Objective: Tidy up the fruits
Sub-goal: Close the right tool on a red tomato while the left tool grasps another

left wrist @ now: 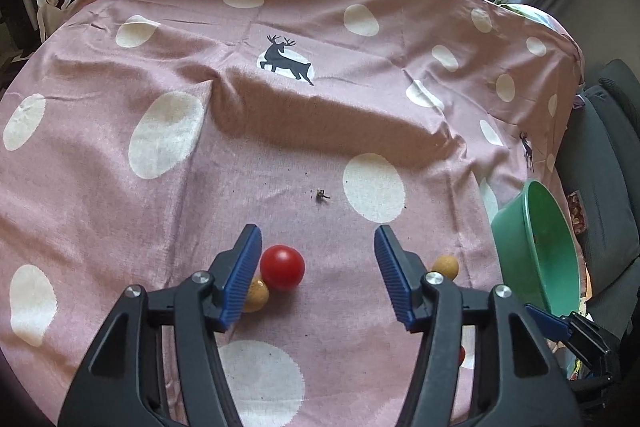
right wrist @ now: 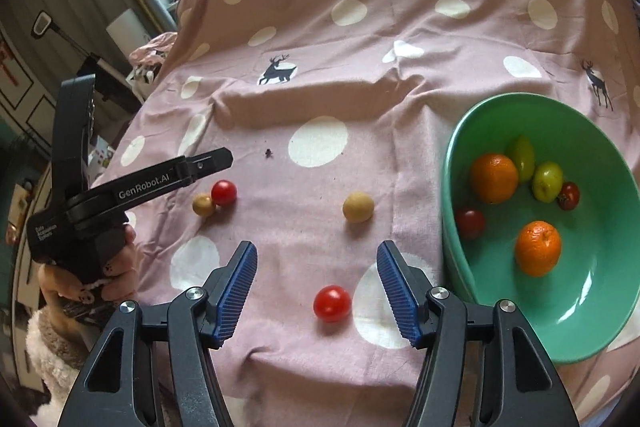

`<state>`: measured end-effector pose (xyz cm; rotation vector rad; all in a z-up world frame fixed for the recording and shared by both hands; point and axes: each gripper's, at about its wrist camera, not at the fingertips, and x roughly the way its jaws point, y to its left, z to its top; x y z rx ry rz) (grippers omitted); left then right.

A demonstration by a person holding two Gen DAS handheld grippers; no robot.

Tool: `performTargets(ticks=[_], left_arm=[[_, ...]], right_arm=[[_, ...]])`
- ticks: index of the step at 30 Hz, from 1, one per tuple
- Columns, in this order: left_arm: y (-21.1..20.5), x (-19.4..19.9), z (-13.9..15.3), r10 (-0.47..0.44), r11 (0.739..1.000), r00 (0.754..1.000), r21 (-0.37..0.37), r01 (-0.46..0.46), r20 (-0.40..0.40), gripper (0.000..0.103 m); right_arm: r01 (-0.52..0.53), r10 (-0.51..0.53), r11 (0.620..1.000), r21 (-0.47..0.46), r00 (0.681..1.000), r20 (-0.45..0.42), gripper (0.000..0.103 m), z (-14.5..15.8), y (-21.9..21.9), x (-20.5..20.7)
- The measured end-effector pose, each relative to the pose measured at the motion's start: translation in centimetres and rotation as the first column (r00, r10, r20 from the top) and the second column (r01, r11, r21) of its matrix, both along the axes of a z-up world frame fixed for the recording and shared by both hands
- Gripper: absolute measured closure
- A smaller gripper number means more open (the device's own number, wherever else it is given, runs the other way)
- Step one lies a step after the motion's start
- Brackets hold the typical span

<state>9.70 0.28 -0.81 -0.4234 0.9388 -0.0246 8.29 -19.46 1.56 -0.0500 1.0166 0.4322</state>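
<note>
My left gripper (left wrist: 318,259) is open above the pink cloth, with a red tomato (left wrist: 282,267) between its fingers near the left pad. A tan fruit (left wrist: 256,294) lies against that tomato, partly hidden by the left finger. Another tan fruit (left wrist: 445,265) lies right of the right finger. My right gripper (right wrist: 316,275) is open with a second red tomato (right wrist: 332,303) between its fingers. A tan fruit (right wrist: 358,207) lies ahead of it. The green bowl (right wrist: 592,315) at the right holds two oranges (right wrist: 494,177), green fruits and small tomatoes.
The table is covered by a pink cloth with white dots and deer prints (right wrist: 320,75). A small dark stem scrap (left wrist: 321,195) lies on the cloth. The left gripper's body (right wrist: 132,193) shows at the left in the right wrist view. A window stands behind the table.
</note>
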Motion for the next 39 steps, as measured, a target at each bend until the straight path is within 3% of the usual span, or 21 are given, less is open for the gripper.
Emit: performTargets(ticks=[6, 17, 18, 20, 28, 39], left_arm=[[-0.4, 0.6, -0.8, -0.009, 1.0, 1.0, 0.028, 0.01, -0.016, 0.046], [-0.8, 1.5, -2.5, 0.015, 0.998, 0.997, 0.054, -0.011, -0.071, 0.047], [-0.8, 1.6, -2.6, 0.017, 0.998, 0.997, 0.054, -0.013, -0.075, 0.048], [-1.0, 1.6, -2.8, 0.025, 0.997, 0.996, 0.074, -0.019, -0.08, 0.054], [-1.1, 1.7, -3.4, 0.054, 0.992, 0.995, 0.118, -0.045, -0.08, 0.076], [-1.1, 1.6, -3.4, 0.055, 0.993, 0.996, 0.108, -0.047, -0.073, 0.079]], right_arm=[[-0.023, 0.02, 0.999, -0.028, 0.996, -0.09, 0.04, -2.8, 0.9, 0.5], [-0.034, 0.023, 0.992, -0.119, 0.996, -0.086, 0.044, -4.3, 1.1, 0.3], [-0.038, 0.027, 0.992, -0.121, 0.995, -0.094, 0.049, -4.5, 1.1, 0.4], [-0.049, 0.034, 0.99, -0.135, 0.993, -0.111, 0.056, -5.0, 1.3, 0.4], [-0.08, 0.059, 0.975, -0.206, 0.993, -0.104, 0.066, -6.0, 2.3, 0.2], [-0.099, 0.082, 0.971, -0.218, 0.993, -0.087, 0.073, -6.1, 2.5, 0.0]])
